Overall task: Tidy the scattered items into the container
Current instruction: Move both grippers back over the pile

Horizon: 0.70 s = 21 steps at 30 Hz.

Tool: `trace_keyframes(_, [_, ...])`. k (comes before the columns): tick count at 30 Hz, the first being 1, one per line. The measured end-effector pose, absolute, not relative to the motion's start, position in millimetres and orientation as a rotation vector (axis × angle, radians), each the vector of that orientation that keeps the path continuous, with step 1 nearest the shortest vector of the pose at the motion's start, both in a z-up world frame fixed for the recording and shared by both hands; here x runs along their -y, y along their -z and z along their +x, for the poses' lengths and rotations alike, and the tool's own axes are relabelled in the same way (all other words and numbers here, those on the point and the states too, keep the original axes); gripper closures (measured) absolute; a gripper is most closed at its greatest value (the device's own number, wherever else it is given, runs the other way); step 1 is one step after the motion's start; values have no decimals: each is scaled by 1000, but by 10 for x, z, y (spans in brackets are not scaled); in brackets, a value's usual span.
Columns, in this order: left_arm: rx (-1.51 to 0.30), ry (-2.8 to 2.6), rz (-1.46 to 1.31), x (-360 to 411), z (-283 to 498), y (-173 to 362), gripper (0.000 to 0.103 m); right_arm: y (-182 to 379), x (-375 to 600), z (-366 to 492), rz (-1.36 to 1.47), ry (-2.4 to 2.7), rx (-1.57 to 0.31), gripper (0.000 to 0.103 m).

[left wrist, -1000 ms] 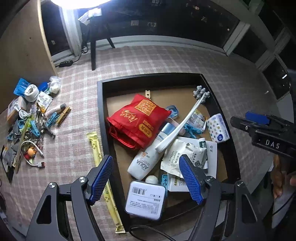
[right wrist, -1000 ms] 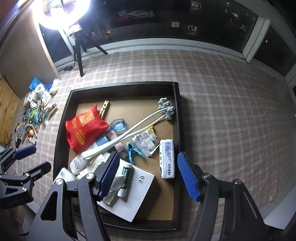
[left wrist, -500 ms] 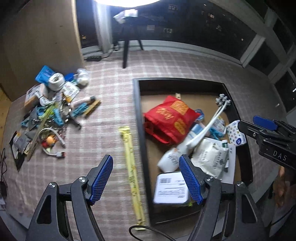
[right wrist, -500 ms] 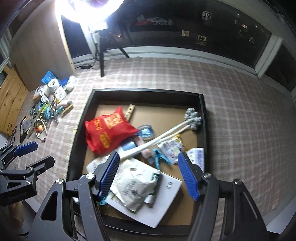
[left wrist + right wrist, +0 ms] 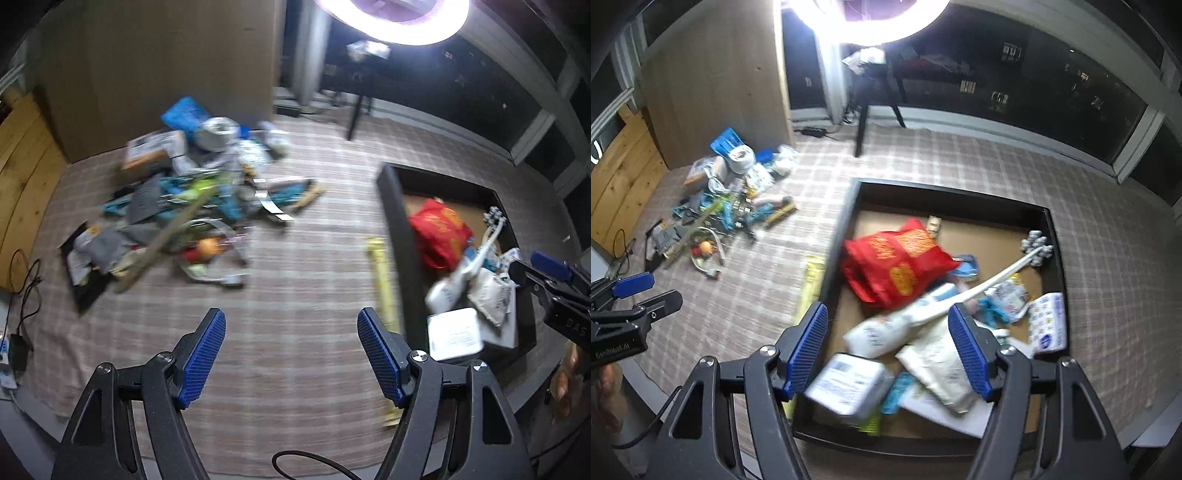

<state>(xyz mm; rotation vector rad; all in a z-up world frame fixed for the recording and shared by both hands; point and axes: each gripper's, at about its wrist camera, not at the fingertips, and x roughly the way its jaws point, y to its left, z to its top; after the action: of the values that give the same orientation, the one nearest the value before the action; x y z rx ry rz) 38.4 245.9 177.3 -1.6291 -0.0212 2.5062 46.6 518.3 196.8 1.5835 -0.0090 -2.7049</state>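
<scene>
The shallow black tray with a brown cardboard floor [image 5: 1054, 236] sits on the checked cloth [image 5: 295, 325], already holding a red cloth bag [image 5: 897, 258], one white long-handled massager [image 5: 997, 278] and a white box [image 5: 846, 380]. One long yellow packet [image 5: 382, 291] lies just outside its left wall. The heap of loose bits [image 5: 192, 206] is well apart, too blurred to count. My left gripper [image 5: 291, 354] and right gripper [image 5: 890, 347] both stand wide, empty. I'd take the yellow packet first, pinching across its width.
</scene>
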Motion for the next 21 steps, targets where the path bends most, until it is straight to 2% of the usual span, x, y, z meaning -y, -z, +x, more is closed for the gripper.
trace_keyframes(6, [80,-2581,-1628,-1408,484,-1731,31,-1883,-4674,619,1565,2687,215,36])
trace_keyframes(12, [152,-2651,-1650,-407,543,-1603,33,-1752,-4158,821,1548,2755,260,36])
trace_keyframes(15, [201,-2663,-1670,-41,492,-1511,41,-1669,-3959,843,1564,2763,279,36])
trace_keyframes(21, [172,-2643,-1683,200,360,-1355,47,-1560,-3722,789,1570,2795,342,36])
